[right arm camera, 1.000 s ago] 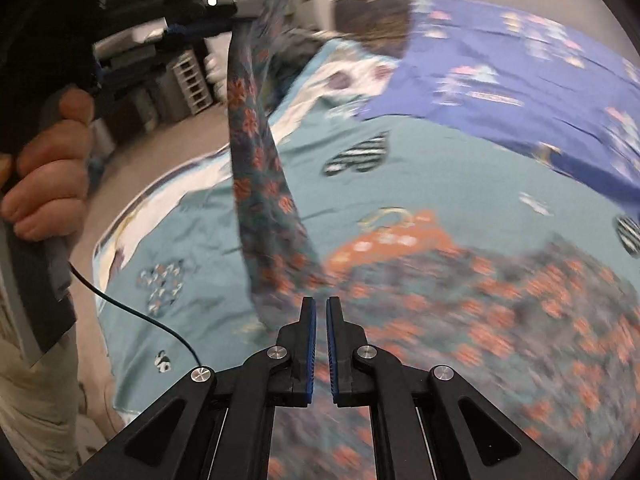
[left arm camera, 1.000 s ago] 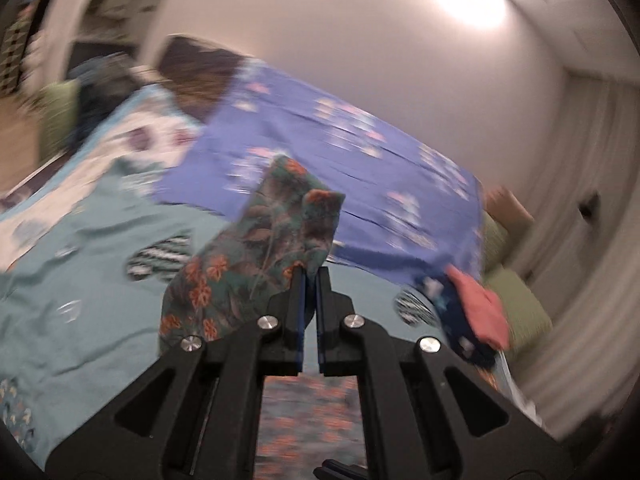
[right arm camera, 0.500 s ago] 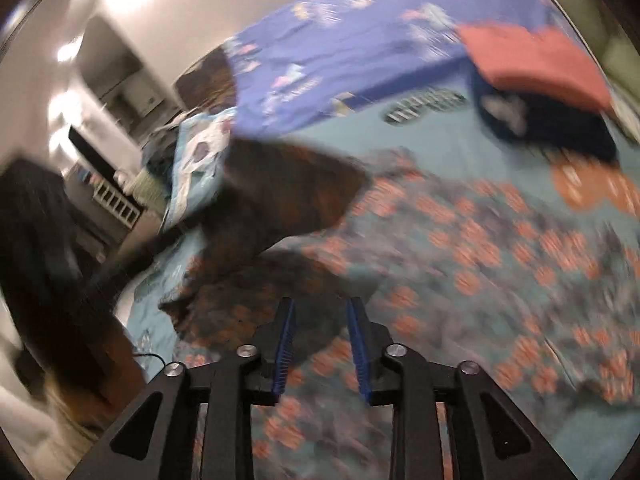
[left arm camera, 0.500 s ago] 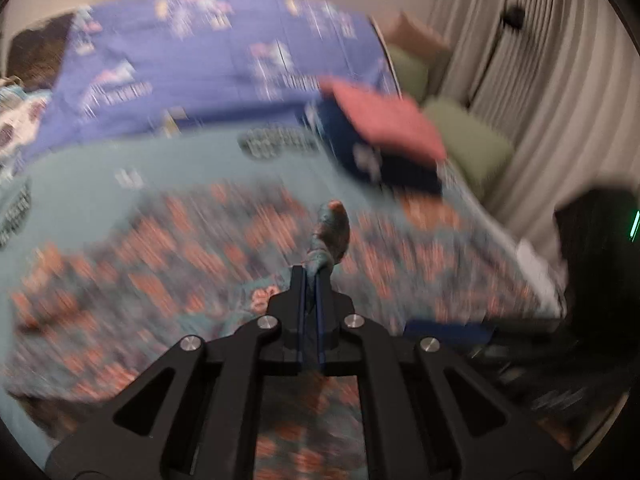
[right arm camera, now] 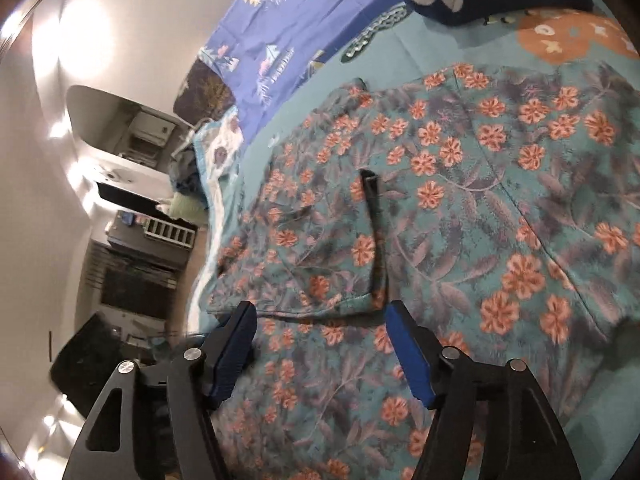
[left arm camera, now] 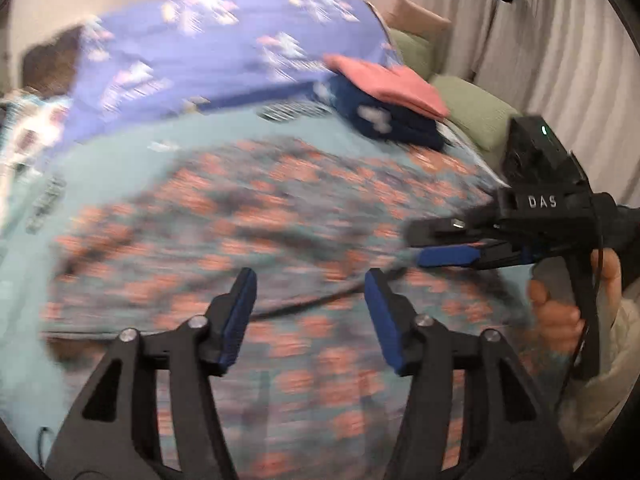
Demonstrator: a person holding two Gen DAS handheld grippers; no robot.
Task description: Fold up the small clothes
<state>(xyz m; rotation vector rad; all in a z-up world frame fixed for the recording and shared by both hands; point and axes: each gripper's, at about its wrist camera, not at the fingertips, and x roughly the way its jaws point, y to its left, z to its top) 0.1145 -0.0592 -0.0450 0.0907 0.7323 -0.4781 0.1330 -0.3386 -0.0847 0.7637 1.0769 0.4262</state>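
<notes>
A teal garment with orange flowers [right arm camera: 460,200] lies spread on the bed, one part folded over with a dark strap on top; it shows blurred in the left wrist view [left arm camera: 280,220]. My left gripper [left arm camera: 310,280] is open and empty just above the cloth. My right gripper [right arm camera: 318,316] is open and empty over the folded edge; it also shows in the left wrist view [left arm camera: 452,254] at the right, held by a hand.
A stack of folded clothes, pink [left arm camera: 388,84] on navy [left arm camera: 396,124], sits at the far right of the bed. A blue patterned sheet [left arm camera: 224,60] covers the head of the bed over a teal cover [right arm camera: 432,40]. Green cushions [left arm camera: 476,112] and curtains lie to the right.
Both grippers held the flowered garment lifted a second ago. The garment now lies on the bed, and both grippers have let go and opened wide.
</notes>
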